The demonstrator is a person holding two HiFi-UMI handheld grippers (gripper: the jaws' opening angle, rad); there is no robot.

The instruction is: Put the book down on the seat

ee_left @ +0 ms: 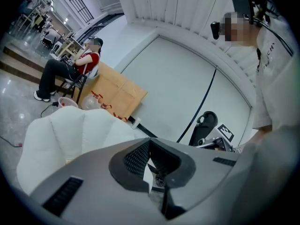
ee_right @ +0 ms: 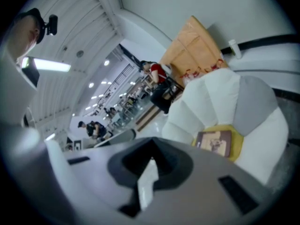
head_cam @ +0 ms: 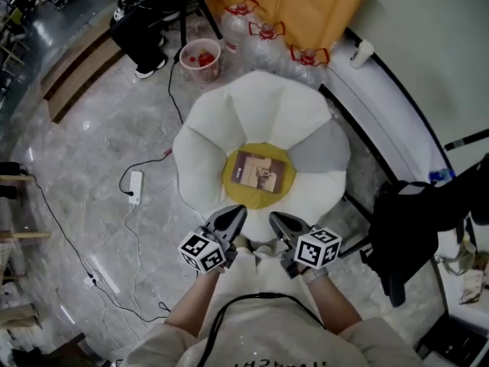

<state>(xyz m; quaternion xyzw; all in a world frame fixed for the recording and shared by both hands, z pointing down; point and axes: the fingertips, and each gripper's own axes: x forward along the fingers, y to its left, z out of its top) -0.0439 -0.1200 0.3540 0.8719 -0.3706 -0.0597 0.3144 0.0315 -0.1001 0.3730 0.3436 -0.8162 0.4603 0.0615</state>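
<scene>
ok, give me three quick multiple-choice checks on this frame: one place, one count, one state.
1. Where is the book?
A) on the floor
B) on the yellow centre of the seat
C) under the seat
2. How many water jugs stand behind the seat?
A) one
B) three
C) five
3. What state is the right gripper in?
A) shut, empty
B) shut on the book
C) wide open
Answers: 1 B, it lies flat on the yellow centre; 2 B, three red-handled jugs show in the head view; 3 A, jaws together with nothing between them.
</scene>
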